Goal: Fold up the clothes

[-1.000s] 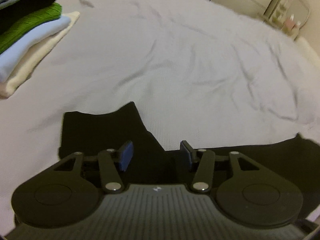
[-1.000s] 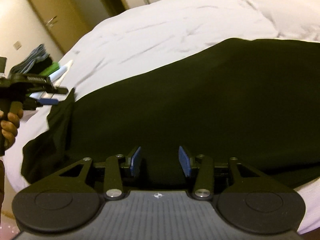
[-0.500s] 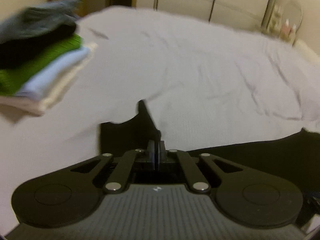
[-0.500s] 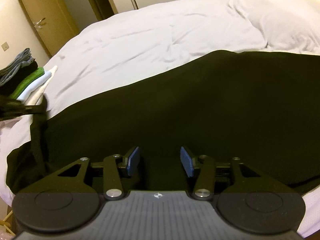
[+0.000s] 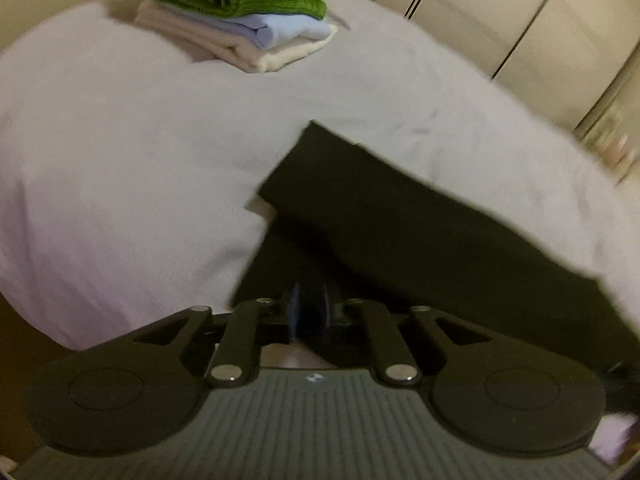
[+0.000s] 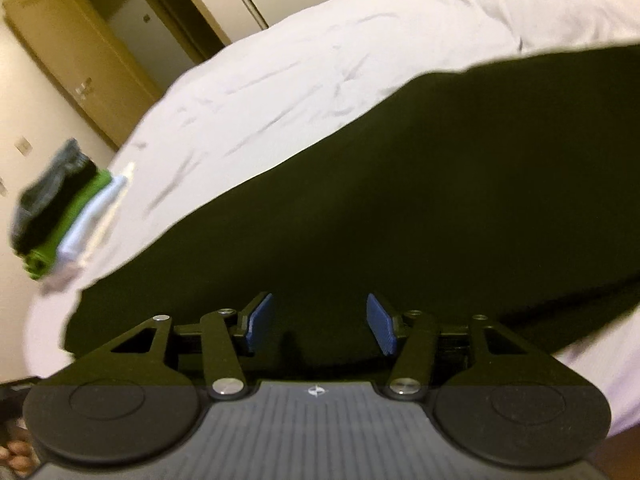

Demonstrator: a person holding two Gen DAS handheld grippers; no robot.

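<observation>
The bed (image 6: 320, 60) fills both my views, white cover rumpled, and across it lies the black garment (image 6: 420, 200), broad and mostly flat from where my right wrist looks. Up at eleven o'clock in the left view sits the stack of folded clothes (image 5: 248, 20), green, pale blue and cream layers, so I judge several pieces done and this black one only at its first fold.

My left gripper (image 5: 310, 316) has a bunch of black cloth between its blue pads, and the jaws are easing apart just now; a sleeve or flap (image 5: 380, 192) stretches away toward two o'clock, laid over the body. My right gripper (image 6: 320, 320) stands spread over the dark cloth, widening, nothing pinched.

Against a second ago: the left jaws were wide over the sleeve at the garment's edge, then clamped; now that cloth is dragged inward and the stack has swung from ten o'clock to nearly twelve. The right view has barely changed, only tilted.
</observation>
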